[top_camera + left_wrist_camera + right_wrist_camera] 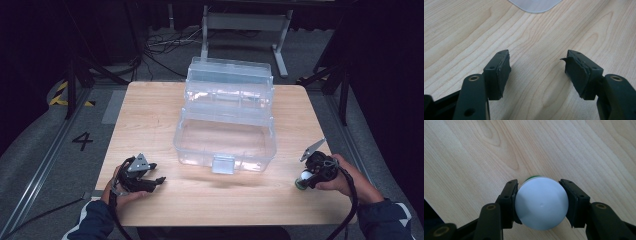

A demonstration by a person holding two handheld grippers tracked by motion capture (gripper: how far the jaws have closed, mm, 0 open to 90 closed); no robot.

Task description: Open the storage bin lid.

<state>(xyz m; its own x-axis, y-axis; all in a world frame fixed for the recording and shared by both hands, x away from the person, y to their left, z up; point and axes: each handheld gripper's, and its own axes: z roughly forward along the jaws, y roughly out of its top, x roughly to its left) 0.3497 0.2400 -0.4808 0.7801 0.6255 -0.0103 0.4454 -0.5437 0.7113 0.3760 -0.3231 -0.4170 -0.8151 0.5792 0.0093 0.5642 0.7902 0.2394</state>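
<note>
White-capped container [541, 203], green edge showing beneath cap, clamped between fingers [509, 202] of right gripper [314, 172]; one finger on each side of round cap, table [474, 157] below. Left gripper [537, 72] low over bare table, fingers apart, nothing between them. Clear plastic toolbox [225, 120] open, tiers stepped back, well ahead of both sets of fingers, lower bin appears empty. Judgement: grasp step done, carry pending. Next move likely calls for lift clear of table, then travel over toolbox rim before release.
</note>
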